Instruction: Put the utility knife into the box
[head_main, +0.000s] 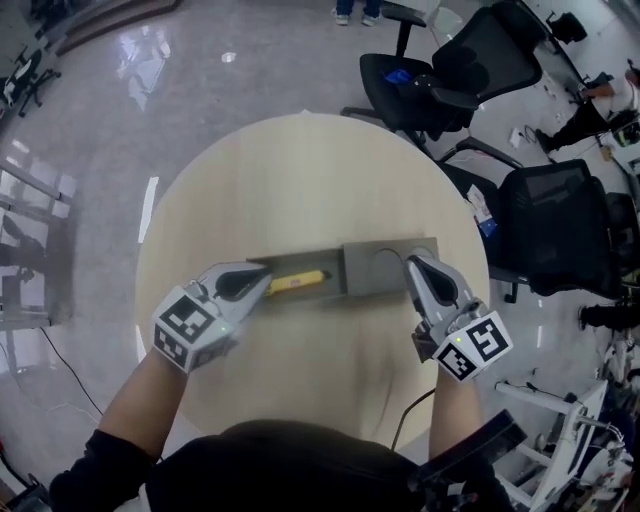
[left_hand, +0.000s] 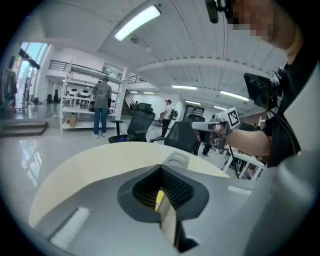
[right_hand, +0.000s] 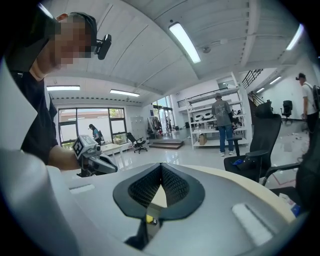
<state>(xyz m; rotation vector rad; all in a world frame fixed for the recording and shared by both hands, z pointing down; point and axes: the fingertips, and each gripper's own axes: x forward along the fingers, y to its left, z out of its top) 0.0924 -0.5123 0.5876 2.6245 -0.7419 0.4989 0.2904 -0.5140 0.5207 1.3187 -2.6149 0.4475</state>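
From the head view, a long grey box (head_main: 385, 268) lies crosswise at the middle of the round worktop (head_main: 310, 180), its right end near the right edge. The yellow utility knife (head_main: 300, 281) lies lengthwise within the box's open left part; whether it rests on the bottom cannot be told. The left gripper (head_main: 262, 284) reaches in from the near-left edge to the knife's left end, and the right gripper (head_main: 415, 265) comes from the near-right edge onto the box's right end. Office chairs (head_main: 480, 60) stand beyond the far-right edge. In the left gripper view, the left gripper (left_hand: 161, 172) has its fingers clenched on the utility knife (left_hand: 159, 199), a yellow sliver in the narrow gap. Beyond it are the box (left_hand: 175, 158), the worktop (left_hand: 100, 165) and the right gripper (left_hand: 195, 126). In the right gripper view, the right gripper (right_hand: 161, 170) has its fingers pinched on the end of the box (right_hand: 156, 211). A speck of the utility knife (right_hand: 150, 219) shows in the gap, the worktop (right_hand: 159, 197) above it, and the left gripper (right_hand: 114, 170) off to the left.
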